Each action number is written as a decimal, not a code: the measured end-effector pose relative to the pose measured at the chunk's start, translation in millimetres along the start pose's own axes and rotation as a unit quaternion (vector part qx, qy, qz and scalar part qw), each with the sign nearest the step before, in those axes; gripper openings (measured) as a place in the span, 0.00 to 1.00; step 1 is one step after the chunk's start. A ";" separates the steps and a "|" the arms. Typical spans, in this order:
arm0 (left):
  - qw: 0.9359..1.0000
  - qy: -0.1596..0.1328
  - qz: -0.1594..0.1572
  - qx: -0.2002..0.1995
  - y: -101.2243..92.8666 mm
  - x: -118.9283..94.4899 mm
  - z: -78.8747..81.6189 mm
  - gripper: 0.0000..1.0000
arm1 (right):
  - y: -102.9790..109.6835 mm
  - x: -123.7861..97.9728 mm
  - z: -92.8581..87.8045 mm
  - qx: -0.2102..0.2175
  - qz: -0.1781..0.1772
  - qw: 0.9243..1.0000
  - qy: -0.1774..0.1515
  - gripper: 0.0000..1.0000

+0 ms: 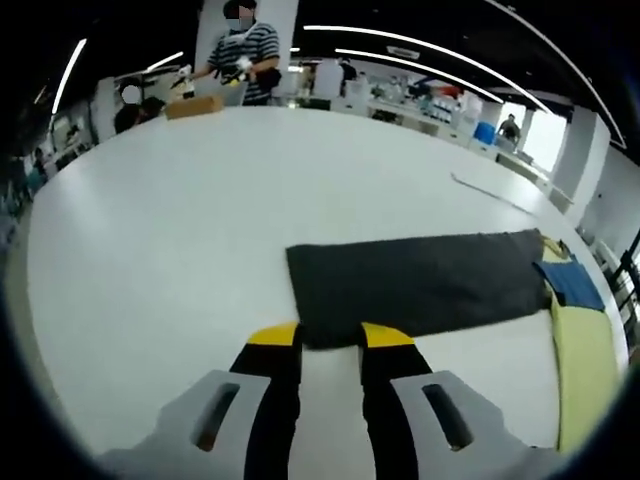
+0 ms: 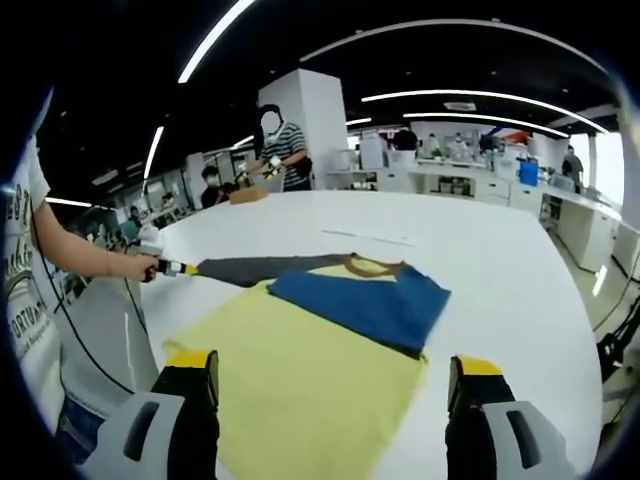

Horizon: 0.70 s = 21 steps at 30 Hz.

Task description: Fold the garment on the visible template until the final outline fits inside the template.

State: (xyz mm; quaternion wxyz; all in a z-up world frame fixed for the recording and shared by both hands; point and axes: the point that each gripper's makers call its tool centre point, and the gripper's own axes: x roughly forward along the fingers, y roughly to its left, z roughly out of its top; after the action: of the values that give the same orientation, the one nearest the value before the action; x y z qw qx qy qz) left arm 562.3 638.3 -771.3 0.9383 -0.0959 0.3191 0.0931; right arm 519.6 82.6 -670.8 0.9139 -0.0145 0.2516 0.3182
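Observation:
The garment lies flat on the white table (image 1: 180, 250). Its dark grey sleeve (image 1: 420, 280) stretches across the left gripper view, with a blue part (image 1: 572, 283) and a yellow part (image 1: 585, 370) at the right. My left gripper (image 1: 330, 337) is open by a narrow gap, its yellow tips at the sleeve's near end. In the right gripper view the yellow body (image 2: 300, 390) lies below the jaws, the blue part (image 2: 360, 300) folded over it and the grey sleeve (image 2: 260, 267) running left to the left gripper (image 2: 170, 267). My right gripper (image 2: 333, 365) stands wide open above the yellow cloth.
A thin line marks the table (image 1: 490, 190) beyond the garment. A person in a striped shirt (image 1: 245, 50) stands at the far edge beside a cardboard box (image 1: 193, 106). The arm and white T-shirt (image 2: 20, 300) of the person holding the grippers are at the left. Benches line the back.

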 end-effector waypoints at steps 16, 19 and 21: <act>0.999 0.023 0.012 -0.027 3.4 0.4 1.6 0.02 | 1.1 2.7 -5.1 -0.008 0.002 1.000 0.012 0.91; 0.999 0.030 0.010 -0.019 2.6 -0.3 1.5 0.01 | 2.5 3.3 -3.6 -0.011 0.004 1.000 0.011 0.91; 0.999 0.030 0.010 -0.016 2.1 -1.2 3.0 0.01 | 2.9 3.7 -2.7 -0.012 0.005 1.000 0.010 0.92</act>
State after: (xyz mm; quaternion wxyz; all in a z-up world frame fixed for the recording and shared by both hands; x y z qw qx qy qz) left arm 562.7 640.9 -768.5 0.9256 -0.1106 0.3465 0.1049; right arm 519.2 86.6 -674.5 0.9096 -0.0270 0.2570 0.3254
